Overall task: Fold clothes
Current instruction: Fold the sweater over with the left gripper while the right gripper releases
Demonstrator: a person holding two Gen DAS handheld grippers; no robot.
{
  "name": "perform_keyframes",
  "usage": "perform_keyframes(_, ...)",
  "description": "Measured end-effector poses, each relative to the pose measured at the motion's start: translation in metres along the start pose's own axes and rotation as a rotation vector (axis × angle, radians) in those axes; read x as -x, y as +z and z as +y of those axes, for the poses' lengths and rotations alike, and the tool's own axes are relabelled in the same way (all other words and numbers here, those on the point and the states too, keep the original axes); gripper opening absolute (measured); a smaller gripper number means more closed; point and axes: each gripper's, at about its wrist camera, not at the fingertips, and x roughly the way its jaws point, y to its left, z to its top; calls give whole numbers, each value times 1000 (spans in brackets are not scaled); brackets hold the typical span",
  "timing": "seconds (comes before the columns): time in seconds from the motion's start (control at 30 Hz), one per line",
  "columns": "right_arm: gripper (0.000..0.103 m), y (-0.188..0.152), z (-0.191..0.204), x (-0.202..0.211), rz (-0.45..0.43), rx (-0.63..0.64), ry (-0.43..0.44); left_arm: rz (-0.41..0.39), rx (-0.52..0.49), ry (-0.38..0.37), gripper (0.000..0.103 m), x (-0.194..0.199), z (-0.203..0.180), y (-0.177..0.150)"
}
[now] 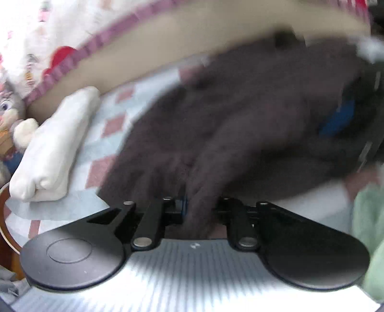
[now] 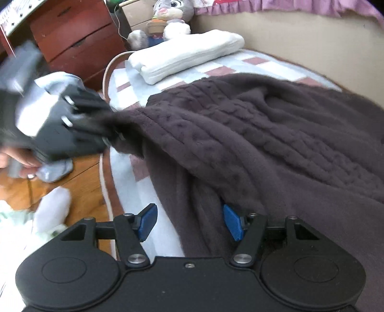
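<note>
Bed (image 2: pixel 134 172): a quilt of pale blue, white and dusty-red checks, its rounded edge running from my 7 o'clock up to 11 in the right view; a tan headboard (image 2: pixel 300 40) stands beyond at 1 o'clock.
Sweater (image 2: pixel 240 134): dark brown-purple knit with cable ribs, spread over the quilt and filling my right view from 9 o'clock round to 4; in the left view it is blurred and rises from my fingers toward 1 o'clock.
Dresser (image 2: pixel 72 31): red-brown wood with drawers, on the floor at 10 o'clock, off the bed.
White fold (image 2: pixel 184 54): a folded pale garment lying on the quilt at 12 o'clock, apart from the sweater.
Plush rabbit (image 2: pixel 171 14): grey, sitting just behind the white fold.
Left gripper (image 1: pixel 192 211): I am clamped on a bunch of the sweater's edge; the right view shows me at 9 o'clock, blurred.
Right gripper (image 2: pixel 189 222): my blue pads (image 2: pixel 231 224) stand apart, with a hanging fold of sweater between them, the right pad touching cloth.
</note>
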Motion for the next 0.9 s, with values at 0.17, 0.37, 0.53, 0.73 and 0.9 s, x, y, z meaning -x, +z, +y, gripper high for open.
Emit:
perform_keyframes(0.17,67,11,28,-25,-7,108,-58,-99,78,26,13,53,6,-7)
perform_keyframes(0.37,45,6,54,-21,-94,275,-206,-57,99,3,12,46,0,-31)
perform_keyframes(0.53,14,9,66,-3,-47,239,-90,-81,152,-10,11,63,21,-28)
perform_keyframes(0.73,1,-14,82,-23,267,346,113,118,150,20,9,43,7,-45)
perform_keyframes(0.9,8,-5,99,-14,224,409,120,156,278,-9,11,32,18,-69)
